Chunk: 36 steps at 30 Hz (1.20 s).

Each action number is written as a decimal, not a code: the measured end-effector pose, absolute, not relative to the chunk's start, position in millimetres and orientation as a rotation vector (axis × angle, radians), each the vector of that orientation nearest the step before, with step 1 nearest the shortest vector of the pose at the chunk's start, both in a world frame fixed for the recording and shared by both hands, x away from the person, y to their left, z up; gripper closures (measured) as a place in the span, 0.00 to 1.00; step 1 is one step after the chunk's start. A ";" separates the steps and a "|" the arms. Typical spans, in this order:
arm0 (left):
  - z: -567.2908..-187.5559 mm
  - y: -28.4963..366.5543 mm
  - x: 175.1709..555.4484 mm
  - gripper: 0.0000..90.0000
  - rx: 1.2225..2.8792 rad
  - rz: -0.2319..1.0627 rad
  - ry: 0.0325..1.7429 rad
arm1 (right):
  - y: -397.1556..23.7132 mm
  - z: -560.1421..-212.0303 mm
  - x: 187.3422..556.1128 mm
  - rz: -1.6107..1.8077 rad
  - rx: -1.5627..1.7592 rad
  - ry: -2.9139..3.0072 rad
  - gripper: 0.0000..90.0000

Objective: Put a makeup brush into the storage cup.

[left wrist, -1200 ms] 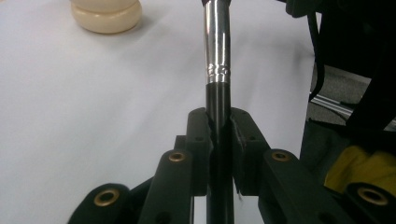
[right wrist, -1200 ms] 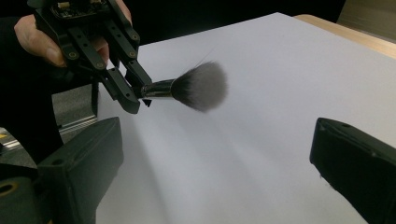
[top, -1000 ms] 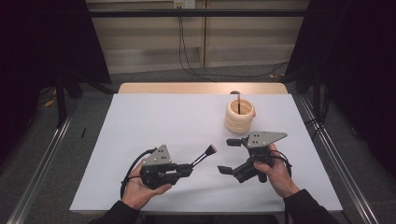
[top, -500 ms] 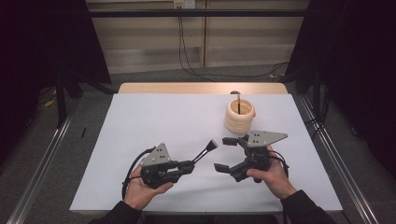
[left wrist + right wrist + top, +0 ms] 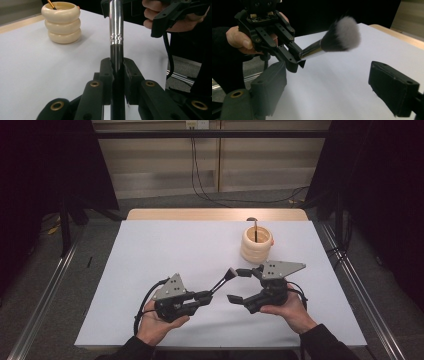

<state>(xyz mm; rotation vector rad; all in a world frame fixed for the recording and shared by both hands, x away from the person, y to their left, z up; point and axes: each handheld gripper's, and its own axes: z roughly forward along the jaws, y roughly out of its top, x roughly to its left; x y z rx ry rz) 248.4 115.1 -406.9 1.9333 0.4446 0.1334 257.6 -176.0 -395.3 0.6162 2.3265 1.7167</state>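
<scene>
My left gripper (image 5: 206, 295) is shut on the black handle of a makeup brush (image 5: 222, 281), low at the table's front. The brush has a silver ferrule (image 5: 116, 25) and a dark head with pale tips (image 5: 340, 33), and it points up and right toward my right gripper (image 5: 239, 285). That gripper stands open and its jaws have just been closing. The brush head hovers just in front of the gap, and neither pad (image 5: 390, 85) touches it. In the right gripper view the left gripper (image 5: 295, 61) clamps the ferrule's base.
A cream ringed holder (image 5: 257, 245) stands at the back right of the white table (image 5: 165, 250), with a thin brush (image 5: 255, 229) upright in it. A wooden strip edges the far side. Metal rails run along both sides on the floor.
The right gripper's jaws have narrowed a little. Both hands and the brush stay about where they were.
</scene>
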 end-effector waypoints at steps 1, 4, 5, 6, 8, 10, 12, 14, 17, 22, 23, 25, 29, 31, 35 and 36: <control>-406.8 113.5 248.3 0.88 1.930 0.127 0.435 | -175.7 -395.2 257.6 1.721 0.611 2.325 0.19; -405.8 109.8 248.0 0.88 1.935 0.139 0.425 | -176.4 -395.3 258.6 1.750 0.605 2.318 0.24; -405.8 108.6 248.3 0.88 1.924 0.132 0.423 | -176.6 -395.5 259.1 1.766 0.606 2.323 0.25; -404.7 107.7 248.0 0.88 1.933 0.141 0.425 | -177.1 -395.9 259.7 1.781 0.616 2.329 0.27; -403.6 106.0 247.9 0.88 1.939 0.146 0.422 | -177.8 -396.8 261.3 1.794 0.625 2.336 0.31; -404.1 103.5 248.0 0.88 1.936 0.143 0.413 | -179.8 -397.4 262.6 1.849 0.643 2.322 0.37; -404.6 100.9 247.5 0.88 1.938 0.145 0.408 | -180.9 -397.3 262.6 1.866 0.654 2.309 0.41; -405.6 99.9 246.5 0.88 1.943 0.146 0.405 | -181.0 -398.3 262.9 1.890 0.652 2.315 0.46; -409.6 98.6 245.7 0.88 1.945 0.134 0.395 | -180.7 -400.0 262.4 1.911 0.659 2.312 0.52; -413.6 95.9 244.8 0.88 1.970 0.132 0.393 | -178.3 -403.1 263.5 1.922 0.670 2.343 0.64; -414.5 95.6 244.9 0.88 1.962 0.127 0.393 | -177.8 -403.2 263.4 1.915 0.674 2.342 0.65; -414.6 96.4 245.2 0.88 1.968 0.133 0.398 | -178.2 -403.7 264.1 1.926 0.683 2.345 0.70; -418.1 95.3 245.3 0.88 1.979 0.132 0.395 | -178.7 -403.5 264.6 1.951 0.686 2.354 0.76; -421.1 93.9 245.5 0.88 1.985 0.128 0.388 | -177.9 -403.8 264.5 1.960 0.686 2.363 0.79; -425.2 92.1 246.1 0.87 1.983 0.119 0.380 | -176.1 -402.5 263.7 1.977 0.672 2.378 0.83; -425.8 91.5 245.9 0.87 1.979 0.114 0.376 | -175.4 -401.7 263.1 1.979 0.668 2.377 0.84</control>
